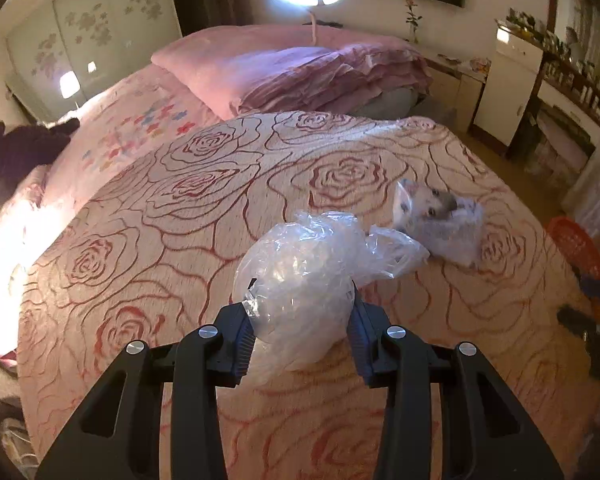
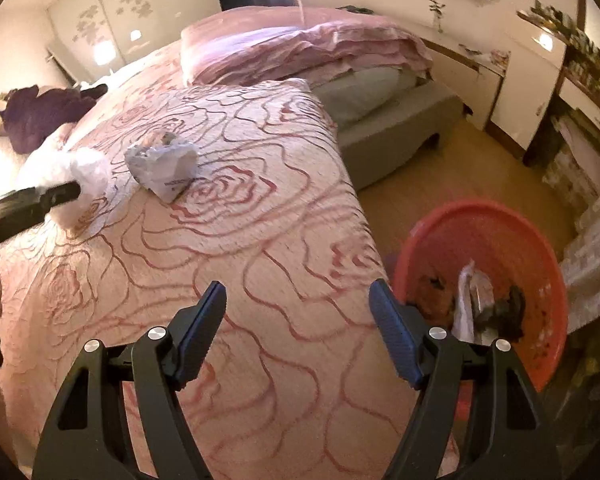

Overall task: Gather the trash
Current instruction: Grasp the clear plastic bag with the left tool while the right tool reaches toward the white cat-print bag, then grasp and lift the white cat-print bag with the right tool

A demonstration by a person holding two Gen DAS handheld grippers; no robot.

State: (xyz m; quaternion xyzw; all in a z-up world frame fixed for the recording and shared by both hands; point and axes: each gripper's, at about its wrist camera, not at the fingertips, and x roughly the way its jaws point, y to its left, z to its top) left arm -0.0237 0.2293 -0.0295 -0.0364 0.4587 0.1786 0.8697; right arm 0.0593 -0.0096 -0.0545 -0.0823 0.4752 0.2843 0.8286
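Clearly, the step in hand was the pick-up of one piece of trash from the bed (image 1: 148, 216). The left gripper (image 1: 300, 332) had its fingers (image 1: 242, 340) pinching a crumpled clear plastic bag (image 1: 300, 268); both pads pressed into the sides of the bag, and the bag bulged out in front of them. From the right wrist view the same bag (image 2: 88, 180) looked to be just off the bedcover, but I could not tell this for sure.

A second piece of trash, a crumpled white paper bag (image 1: 440, 224), lay on the bedcover just beside the plastic bag, nearer to the right edge of the bed. It was not touched by any gripper.

The right gripper (image 2: 298, 320) was empty, with its fingers (image 2: 202, 332) spread wide, and it hung over the near right edge of the bed. Just beyond this edge, on the floor, stood a red basket (image 2: 512, 220) with some scraps already inside.

In my judgement, the next move called for carrying the plastic bag across the right edge of the bed and letting it go over the basket. The grip had to stay firm on the way, because such thin plastic slips easily. After that, the paper bag remained to be collected, and the free right gripper was nearer to it.
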